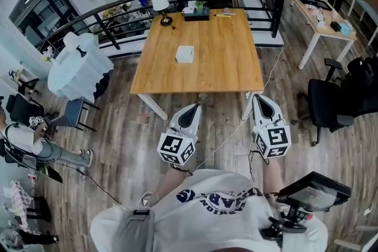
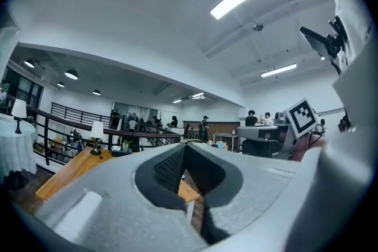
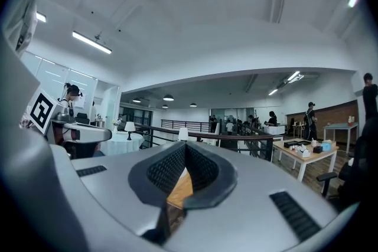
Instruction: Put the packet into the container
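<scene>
Distance is your main hazard: your left hand-held gripper (image 1: pixel 193 109) and right hand-held gripper (image 1: pixel 260 100) hang short of the light wooden table (image 1: pixel 224 68), well apart from anything on it. Both have their jaws pressed together with nothing between them, so a reach made like this would only shove the small white square box (image 1: pixel 185 54) lying near the table's middle. Whether that box is the packet or the container cannot be told from here, and a wrong guess wastes the grasp.
</scene>
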### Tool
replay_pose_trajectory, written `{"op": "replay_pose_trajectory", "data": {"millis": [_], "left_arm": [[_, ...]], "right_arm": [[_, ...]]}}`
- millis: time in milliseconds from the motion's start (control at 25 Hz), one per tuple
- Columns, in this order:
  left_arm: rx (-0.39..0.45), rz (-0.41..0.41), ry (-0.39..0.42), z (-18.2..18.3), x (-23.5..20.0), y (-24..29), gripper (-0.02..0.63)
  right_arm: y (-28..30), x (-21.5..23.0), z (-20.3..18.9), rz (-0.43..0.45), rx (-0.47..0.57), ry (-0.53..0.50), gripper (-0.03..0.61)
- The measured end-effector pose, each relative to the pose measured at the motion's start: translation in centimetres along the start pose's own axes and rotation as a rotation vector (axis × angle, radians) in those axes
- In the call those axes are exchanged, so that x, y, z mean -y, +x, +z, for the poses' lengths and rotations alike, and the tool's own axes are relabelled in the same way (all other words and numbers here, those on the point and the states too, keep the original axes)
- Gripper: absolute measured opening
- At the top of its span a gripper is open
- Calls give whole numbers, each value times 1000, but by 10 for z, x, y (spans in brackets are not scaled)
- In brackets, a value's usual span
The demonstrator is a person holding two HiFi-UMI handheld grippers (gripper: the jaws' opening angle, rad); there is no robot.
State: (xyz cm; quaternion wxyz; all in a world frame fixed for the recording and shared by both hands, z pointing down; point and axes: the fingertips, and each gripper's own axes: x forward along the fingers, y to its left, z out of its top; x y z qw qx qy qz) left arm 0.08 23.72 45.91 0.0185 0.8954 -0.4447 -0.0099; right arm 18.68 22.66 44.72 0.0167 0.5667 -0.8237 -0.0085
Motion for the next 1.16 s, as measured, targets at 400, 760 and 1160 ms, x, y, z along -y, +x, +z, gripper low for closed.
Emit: {"op": "replay_pose_trajectory", "data": {"millis": [400, 760, 1160], "left_arm": [[-1, 42, -3, 5, -13, -48, 3], [3, 25, -21, 6, -5, -63, 3], [4, 3, -23, -1, 9, -68, 3]], "right_arm": [[-20, -45, 8, -5, -35, -4, 8], [-33, -58, 11, -7, -46, -7, 8], [-46, -60, 2, -8, -53, -8, 8]]}}
